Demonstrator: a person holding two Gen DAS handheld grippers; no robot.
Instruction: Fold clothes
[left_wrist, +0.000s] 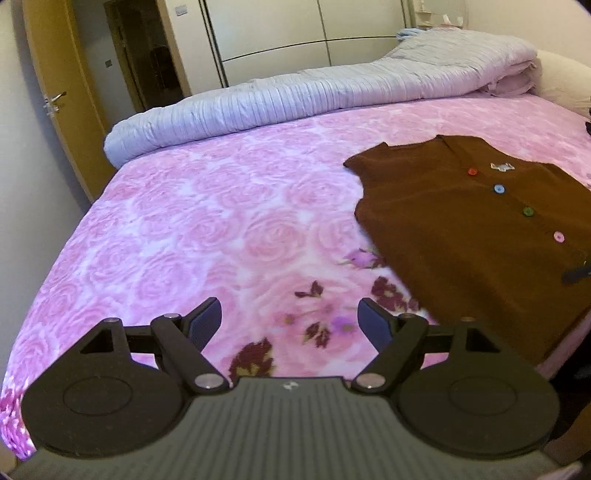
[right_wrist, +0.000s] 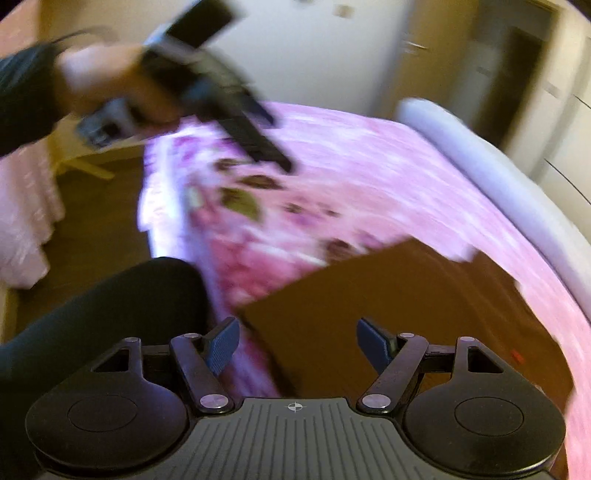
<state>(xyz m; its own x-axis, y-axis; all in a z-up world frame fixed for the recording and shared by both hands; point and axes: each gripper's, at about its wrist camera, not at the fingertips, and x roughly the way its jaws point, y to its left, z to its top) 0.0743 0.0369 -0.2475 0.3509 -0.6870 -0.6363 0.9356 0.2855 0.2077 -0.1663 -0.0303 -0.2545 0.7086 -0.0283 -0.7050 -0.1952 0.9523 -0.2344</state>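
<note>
A brown vest (left_wrist: 480, 229) is lying flat on the bed (left_wrist: 207, 221), spread over the pink rose-patterned sheet near the bed's near edge and toward its right side in the left wrist view. Its coloured buttons (left_wrist: 498, 189) are running in a line down the front, facing up. The left gripper (left_wrist: 290, 321) is hovering over bare sheet just left of the vest's lower part, its blue-padded fingers spread wide and holding nothing. In the blurred right wrist view, the right gripper (right_wrist: 297, 341) is hanging above the vest's near corner, jaws also wide apart and empty. A rolled pale quilt (left_wrist: 295, 96) is lying along the bed's far edge, well apart from the vest. A sleeved hand (right_wrist: 110, 85) is gripping the left gripper's handle.
</note>
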